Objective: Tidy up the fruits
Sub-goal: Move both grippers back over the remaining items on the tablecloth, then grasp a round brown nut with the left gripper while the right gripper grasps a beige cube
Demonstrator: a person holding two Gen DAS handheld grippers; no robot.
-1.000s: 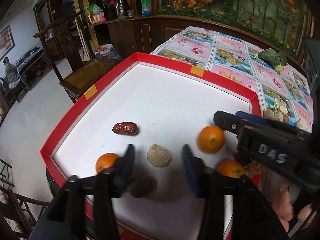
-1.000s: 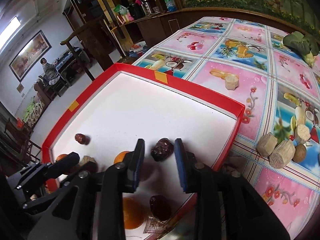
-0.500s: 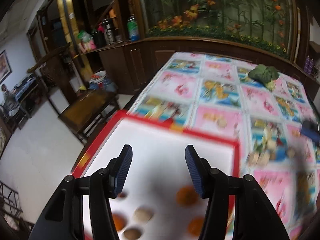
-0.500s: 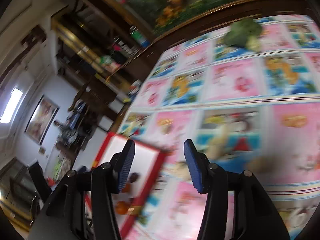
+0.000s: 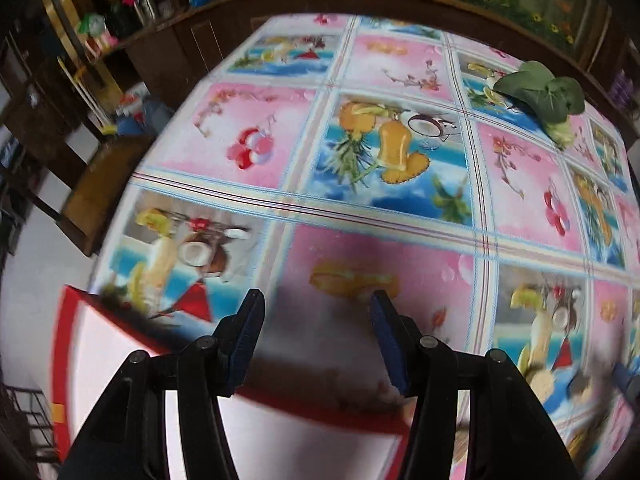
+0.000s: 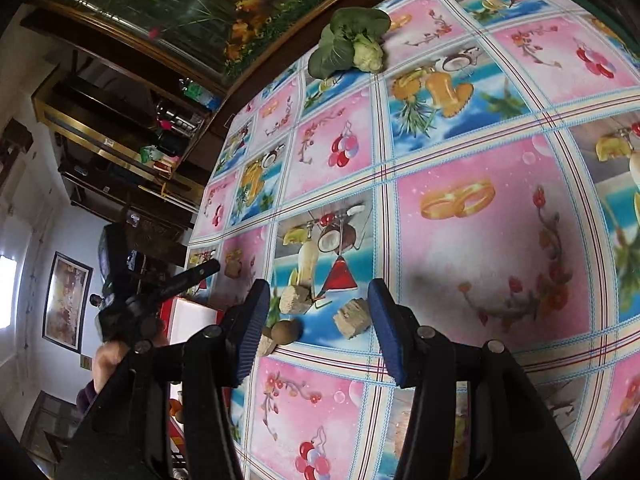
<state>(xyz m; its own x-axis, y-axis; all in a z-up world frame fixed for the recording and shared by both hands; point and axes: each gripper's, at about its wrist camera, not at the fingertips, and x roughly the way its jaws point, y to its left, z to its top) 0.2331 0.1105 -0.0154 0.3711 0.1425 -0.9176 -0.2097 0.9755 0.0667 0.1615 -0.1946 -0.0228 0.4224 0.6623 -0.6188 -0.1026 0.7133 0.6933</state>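
Left tool point(image 5: 316, 336): jaws stand apart with nothing between them; it hangs over the far edge of the red-rimmed tray and the patterned cloth beyond.
Right tool point(image 6: 316, 328): jaws apart and empty, tilted over the cloth, well away from the tray.
Left tool seen from the right wrist: its black body point(image 6: 160, 300) sits at the left above the tray, with part of a hand point(image 6: 106, 360) below it.
Tray point(image 5: 66, 320): white floor with a red rim, blurred; only its far corner shows in the left wrist view, and no fruit can be made out there.
Tray from the right wrist view: a narrow strip point(image 6: 188, 312) shows behind the left finger; something orange point(image 6: 175, 406) is visible low down beside that finger, too small to name for sure.
Loose pieces on the surface: two pale cut chunks point(image 6: 296, 298) point(image 6: 352, 318) and a round brown fruit point(image 6: 286, 330) lie close together on the cloth, between the right tool's fingers in the picture but beyond the tips.
Leafy green vegetable point(image 6: 350, 46): lies alone near the far edge of the surface.
Surface point(image 5: 400, 152): covered with a pink and blue cloth printed with fruit squares.
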